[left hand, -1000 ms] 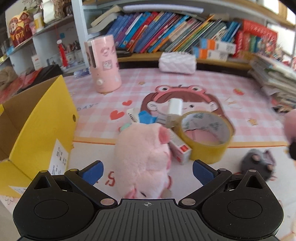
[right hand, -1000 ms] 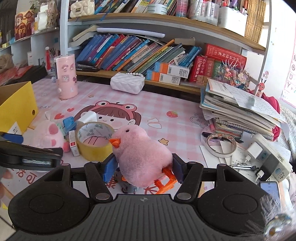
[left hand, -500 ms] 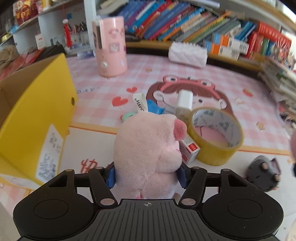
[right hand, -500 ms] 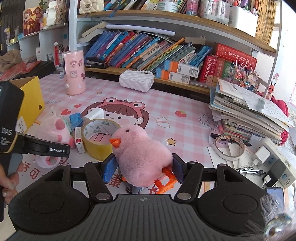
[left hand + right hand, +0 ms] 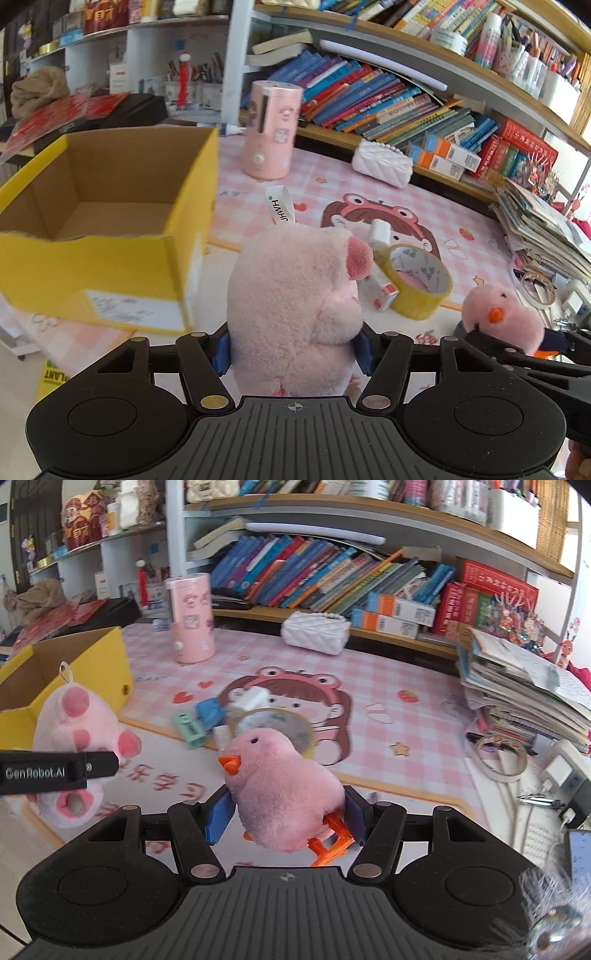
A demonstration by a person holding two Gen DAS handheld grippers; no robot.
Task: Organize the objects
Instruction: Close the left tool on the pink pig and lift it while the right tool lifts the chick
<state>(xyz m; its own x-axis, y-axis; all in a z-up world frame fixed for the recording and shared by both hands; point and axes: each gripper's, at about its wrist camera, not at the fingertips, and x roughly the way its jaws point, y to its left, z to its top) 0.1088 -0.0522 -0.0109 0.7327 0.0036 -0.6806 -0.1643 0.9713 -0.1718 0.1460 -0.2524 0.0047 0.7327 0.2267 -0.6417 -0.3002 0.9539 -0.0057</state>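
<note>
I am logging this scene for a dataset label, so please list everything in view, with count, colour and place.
Pink plush pig toy: 1, pink, held off the table in the left gripper.
Pink plush chick toy: 1, pink with orange beak and feet, held in the right gripper.
Yellow cardboard box: 1, yellow outside, brown inside, open, left of the mat.
Yellow packing tape roll: 1, yellow, on the mat.
Pink cylindrical canister: 1, pink, far side of the table.
White quilted pouch: 1, white, by the shelf.
Green and blue small items: a few, beside the tape.
Paper stack: 1, mixed, right edge.
Shelf books: many, mostly blue.
Left gripper: 1, black, blue pads.
Right gripper: 1, black, blue pads.
</note>
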